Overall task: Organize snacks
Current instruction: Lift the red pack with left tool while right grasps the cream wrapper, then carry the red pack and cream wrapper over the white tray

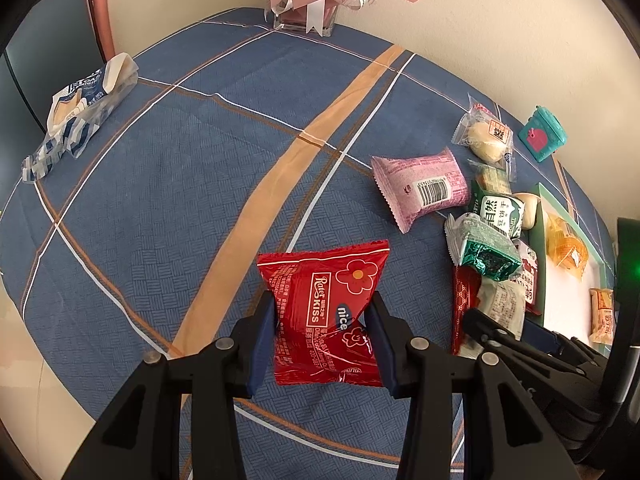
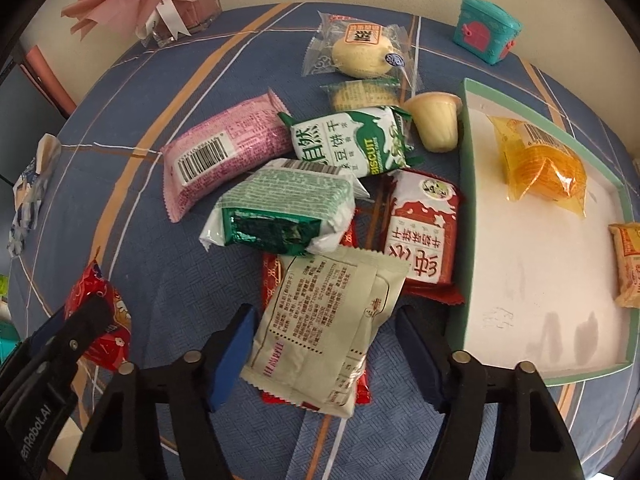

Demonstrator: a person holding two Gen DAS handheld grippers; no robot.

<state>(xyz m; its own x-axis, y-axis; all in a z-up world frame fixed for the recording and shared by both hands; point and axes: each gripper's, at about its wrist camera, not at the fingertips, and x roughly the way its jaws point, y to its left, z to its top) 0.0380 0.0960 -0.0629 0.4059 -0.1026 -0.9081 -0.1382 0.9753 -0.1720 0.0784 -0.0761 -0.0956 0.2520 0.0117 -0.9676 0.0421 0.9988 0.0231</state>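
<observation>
My left gripper (image 1: 322, 312) is shut on a red snack packet (image 1: 328, 280) and holds it above the blue checked tablecloth (image 1: 180, 200). In the right wrist view, my right gripper (image 2: 324, 322) points down over a cream packet (image 2: 320, 292), which lies on a red packet (image 2: 270, 276). The jaws stand either side of the cream packet; it is not squeezed, and a small gap shows at the right pad. Just right of it stands a green-rimmed box (image 2: 468, 200) with a white floor, holding an orange packet (image 2: 540, 168) and a yellow-orange one (image 2: 628, 264).
Piled left of the box are a pink packet (image 2: 228, 152), a green foil one (image 2: 284, 208), a biscuit pack (image 2: 348, 140), a red-and-white packet (image 2: 424, 232), a pudding cup (image 2: 436, 120) and a wrapped pastry (image 2: 364, 54). A teal toy box (image 2: 486, 28), flower vase (image 2: 176, 4) and bread bag (image 1: 84, 108) stand around the table's edges.
</observation>
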